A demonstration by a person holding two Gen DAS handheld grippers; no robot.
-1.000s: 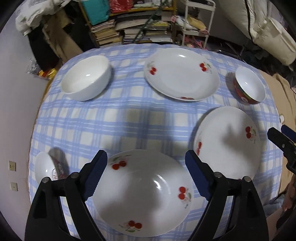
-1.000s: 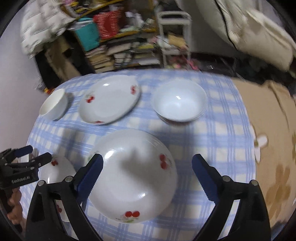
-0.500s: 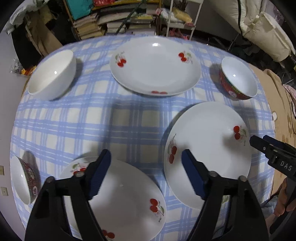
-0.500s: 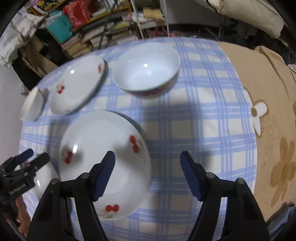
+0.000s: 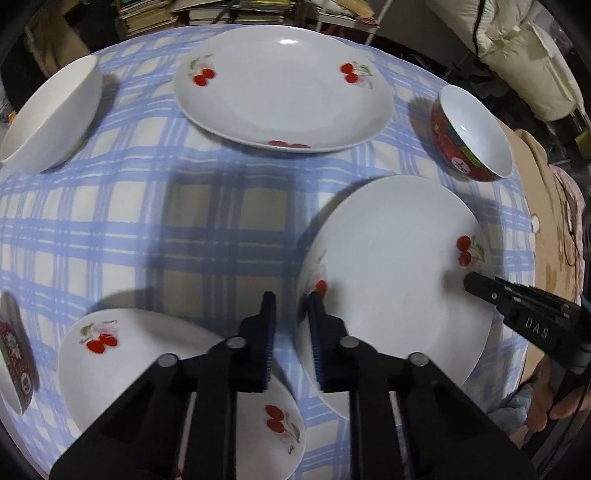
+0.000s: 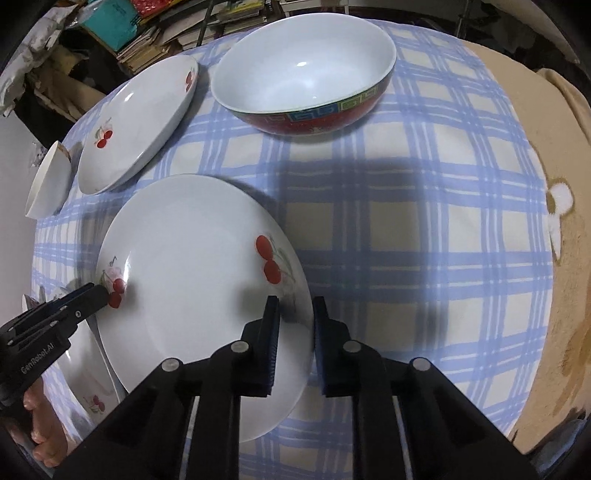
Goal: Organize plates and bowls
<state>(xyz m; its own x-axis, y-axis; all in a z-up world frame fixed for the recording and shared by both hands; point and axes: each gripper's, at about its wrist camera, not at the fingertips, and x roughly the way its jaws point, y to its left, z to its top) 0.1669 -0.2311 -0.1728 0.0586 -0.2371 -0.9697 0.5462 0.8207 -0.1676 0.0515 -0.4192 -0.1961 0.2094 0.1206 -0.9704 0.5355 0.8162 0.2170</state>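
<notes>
A white cherry plate [image 5: 399, 266] lies at the table's right; it also shows in the right wrist view [image 6: 192, 288]. My left gripper [image 5: 291, 306] is shut on its left rim. My right gripper [image 6: 295, 314] is shut on its opposite rim, and its tip shows in the left wrist view [image 5: 480, 288]. A second cherry plate [image 5: 147, 369] lies near left, a third [image 5: 280, 88] at the far side. A red-sided bowl [image 5: 476, 133] stands far right, a white bowl [image 5: 51, 114] far left, another red bowl [image 5: 14, 354] at the left edge.
The round table has a blue checked cloth [image 5: 207, 206]. Shelves of books [image 5: 221, 11] and a cushion [image 5: 517, 48] stand behind. A beige flowered blanket [image 6: 554, 221] lies to the right of the table.
Both grippers moved in and down onto the right cherry plate and closed from wide open onto its opposite rims.
</notes>
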